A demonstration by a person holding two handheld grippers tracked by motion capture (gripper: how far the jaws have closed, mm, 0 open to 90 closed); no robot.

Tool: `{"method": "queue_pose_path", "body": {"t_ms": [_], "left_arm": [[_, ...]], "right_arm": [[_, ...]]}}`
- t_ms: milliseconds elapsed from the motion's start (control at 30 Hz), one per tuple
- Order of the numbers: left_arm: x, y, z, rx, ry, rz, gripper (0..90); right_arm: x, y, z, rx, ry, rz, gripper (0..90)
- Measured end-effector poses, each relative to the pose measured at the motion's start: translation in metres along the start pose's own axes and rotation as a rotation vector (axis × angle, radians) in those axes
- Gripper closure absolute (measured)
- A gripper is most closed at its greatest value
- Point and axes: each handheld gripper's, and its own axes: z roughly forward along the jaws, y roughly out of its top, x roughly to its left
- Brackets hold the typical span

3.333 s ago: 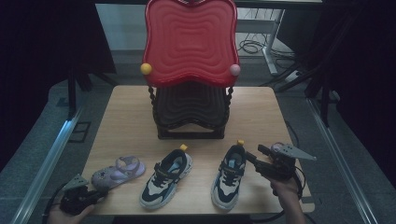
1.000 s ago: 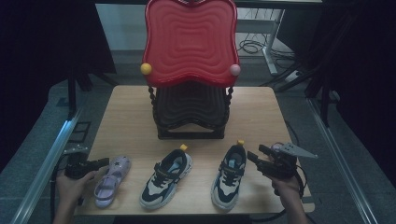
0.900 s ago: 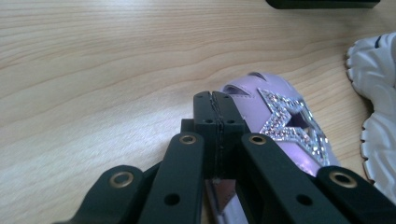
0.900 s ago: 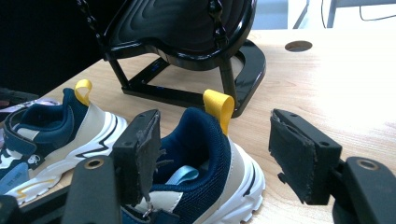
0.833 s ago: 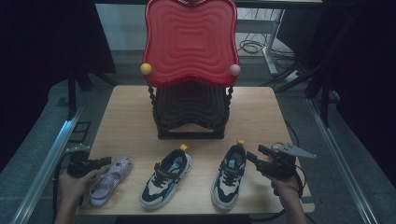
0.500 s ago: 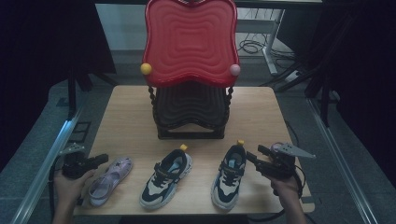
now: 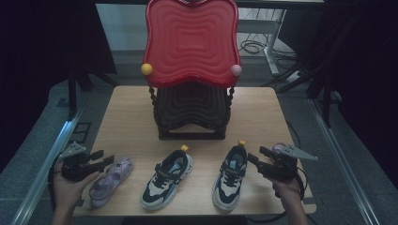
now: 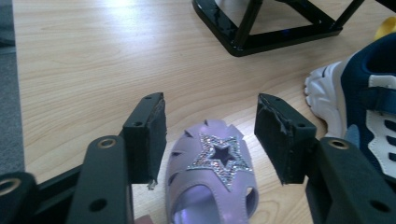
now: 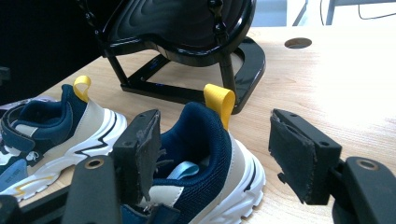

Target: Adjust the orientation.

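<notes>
A purple sandal [image 7: 110,180] with a glitter star lies flat near the table's front left corner. My left gripper [image 7: 104,158] hovers just above and left of it. In the left gripper view its jaws have just been opening and now stand wide, with the sandal [image 8: 210,182] below and between the pads [image 8: 148,135], untouched. Two navy-and-cream sneakers, the left [image 7: 168,176] and the right [image 7: 230,176], stand side by side at the front. My right gripper [image 7: 256,156] is open by the right sneaker's heel [image 9: 205,154], pads clear of it.
A black stand [image 7: 191,110] with a red wavy back panel [image 7: 190,42] occupies the table's middle rear. The wooden table [image 7: 126,117] has bare room left and right of the stand. Its front edge runs close to the shoes.
My left gripper let go of the purple sandal, its jaws opening wide, and drew up and back to the left. The sandal stays flat on the table. The right gripper kept still.
</notes>
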Motion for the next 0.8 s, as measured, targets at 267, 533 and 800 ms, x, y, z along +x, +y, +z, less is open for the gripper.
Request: {"method": "queue_pose_path", "body": {"t_ms": [267,533,800], "left_arm": [[-0.002,0.0,0.002,0.012,-0.015,0.0,41.9],[-0.003,0.0,0.003,0.014,-0.029,-0.015,42.1],[-0.006,0.001,0.001,0.01,-0.037,-0.004,41.9]], "right_arm": [[-0.002,-0.002,0.001,0.005,-0.011,0.005,34.6],[-0.003,-0.002,-0.001,0.012,-0.022,-0.005,34.6],[-0.016,-0.003,-0.01,0.049,-0.111,-0.031,35.3]]}}
